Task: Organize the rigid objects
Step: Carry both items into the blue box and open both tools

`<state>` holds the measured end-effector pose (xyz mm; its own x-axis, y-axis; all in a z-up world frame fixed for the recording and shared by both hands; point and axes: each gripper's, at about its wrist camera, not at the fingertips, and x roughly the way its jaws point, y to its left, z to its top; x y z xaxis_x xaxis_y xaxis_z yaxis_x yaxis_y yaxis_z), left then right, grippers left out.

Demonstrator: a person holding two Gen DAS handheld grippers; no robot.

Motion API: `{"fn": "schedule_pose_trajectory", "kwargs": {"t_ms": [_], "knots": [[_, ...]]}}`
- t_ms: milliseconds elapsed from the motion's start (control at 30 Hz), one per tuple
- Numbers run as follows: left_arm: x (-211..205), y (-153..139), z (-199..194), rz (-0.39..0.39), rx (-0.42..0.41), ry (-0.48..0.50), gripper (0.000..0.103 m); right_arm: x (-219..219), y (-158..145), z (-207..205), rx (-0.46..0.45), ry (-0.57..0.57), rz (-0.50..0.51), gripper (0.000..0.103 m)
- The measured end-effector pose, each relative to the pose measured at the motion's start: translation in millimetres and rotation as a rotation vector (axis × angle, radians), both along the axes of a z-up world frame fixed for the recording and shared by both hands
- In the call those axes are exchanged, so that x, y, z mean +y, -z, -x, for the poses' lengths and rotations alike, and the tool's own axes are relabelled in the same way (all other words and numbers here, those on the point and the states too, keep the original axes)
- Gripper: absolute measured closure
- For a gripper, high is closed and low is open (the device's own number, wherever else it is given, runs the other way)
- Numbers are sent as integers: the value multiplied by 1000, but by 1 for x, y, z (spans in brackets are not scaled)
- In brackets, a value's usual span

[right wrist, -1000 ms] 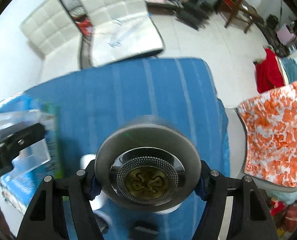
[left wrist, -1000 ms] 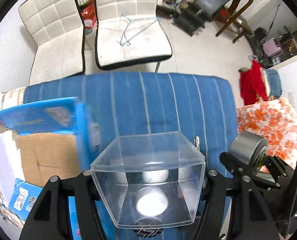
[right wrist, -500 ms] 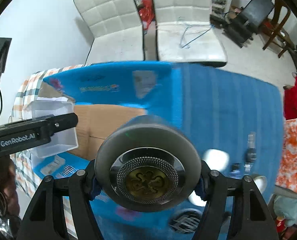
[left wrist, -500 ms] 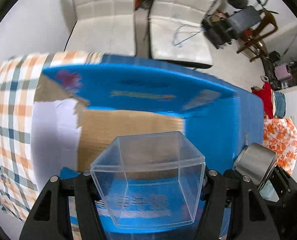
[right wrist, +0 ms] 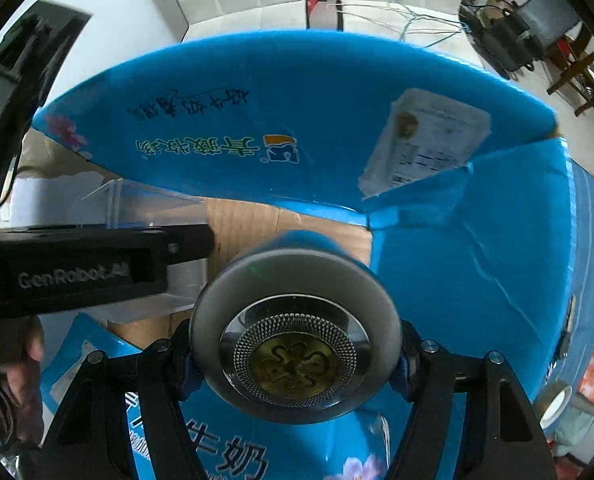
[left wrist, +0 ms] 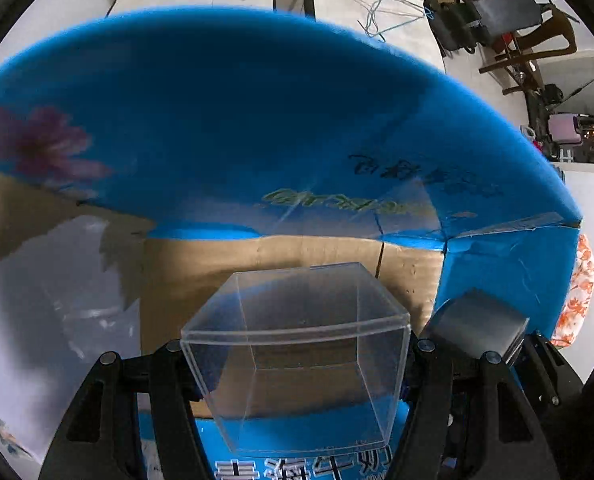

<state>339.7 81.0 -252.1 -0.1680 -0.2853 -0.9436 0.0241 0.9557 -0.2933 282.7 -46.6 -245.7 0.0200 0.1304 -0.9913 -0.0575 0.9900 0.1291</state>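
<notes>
Clear plastic box (left wrist: 297, 356) is pinched btwn the jaws of the left gripper (left wrist: 297, 364), and the right gripper (right wrist: 295, 356) has its jaws clamped on a round metal puck-looking thing (right wrist: 295, 352) w/ a brass-ish emblem in the middle. Both are hovering right over the open blue carton (right wrist: 337, 92), brown cardboard floor (left wrist: 281, 256) showing below, flaps standing up all around. So imo we're at the drop-in step, nothing released yet. What could go sideways: the two grippers are packed rly close together, the metal piece sits just beside the clear box in the left wrist view, so if both go down at once they prob bump each other and something twists in the grip. Clear box is thin and slick, held by its side walls only, so a knock on a flap edge could pop it out or tilt it. Metal thing looks heavy-ish for its size, let go from up high and it may roll or dent the cardboard, or land on the plastic box if that goes in first. Also that right flap (right wrist: 477, 240) leans inward, easy to snag. Can't tell what else is in the carton, white stuff on the left is too blurry.
</notes>
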Motion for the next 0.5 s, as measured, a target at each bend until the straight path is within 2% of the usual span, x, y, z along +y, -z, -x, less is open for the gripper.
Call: {"fn": "schedule_pose_trajectory", "kwargs": {"t_ms": [200, 367, 500], "knots": [[-17, -2, -2, 18, -9, 26, 40, 8, 13, -9, -4, -36, 1, 30], [-13, 1, -2, 11, 11, 12, 39, 10, 20, -12, 16, -31, 0, 29], [-14, -3, -1, -18, 14, 19, 33, 11, 20, -15, 34, -20, -5, 29]]}}
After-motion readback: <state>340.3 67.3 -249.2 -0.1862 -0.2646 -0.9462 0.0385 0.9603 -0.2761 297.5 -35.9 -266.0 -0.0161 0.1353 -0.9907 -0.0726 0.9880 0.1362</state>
